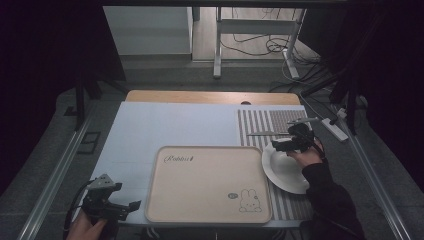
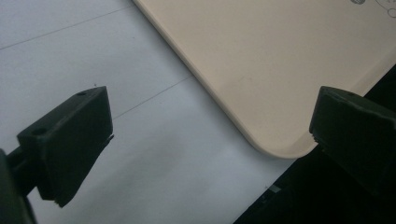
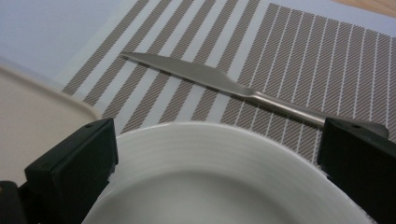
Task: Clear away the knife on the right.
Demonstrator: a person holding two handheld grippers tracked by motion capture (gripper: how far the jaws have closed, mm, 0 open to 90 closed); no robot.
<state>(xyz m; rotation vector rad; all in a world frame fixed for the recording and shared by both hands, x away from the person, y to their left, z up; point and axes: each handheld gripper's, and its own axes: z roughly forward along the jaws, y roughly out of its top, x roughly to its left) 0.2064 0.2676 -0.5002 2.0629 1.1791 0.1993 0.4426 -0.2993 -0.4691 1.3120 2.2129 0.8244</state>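
A white plate [image 1: 287,172] lies on a striped placemat [image 1: 260,120] at the right, its left edge against a beige tray [image 1: 210,182] with a rabbit picture. My right gripper [image 1: 278,145] hovers open over the plate's far rim. In the right gripper view the plate [image 3: 210,186] lies between the jaws of my right gripper [image 3: 217,144], and a steel knife [image 3: 210,80] lies just beyond on the placemat [image 3: 303,56]. My left gripper [image 1: 127,196] stands open near the tray's front left corner, holding nothing. In the left gripper view my left gripper [image 2: 210,121] frames the corner of the tray [image 2: 280,56].
The knife [image 1: 265,133] lies crosswise behind the plate, and a second metal utensil [image 1: 303,120] lies farther back right. A pale blue mat [image 1: 165,125] covers the table's left and middle. The table's front edge runs just below the tray.
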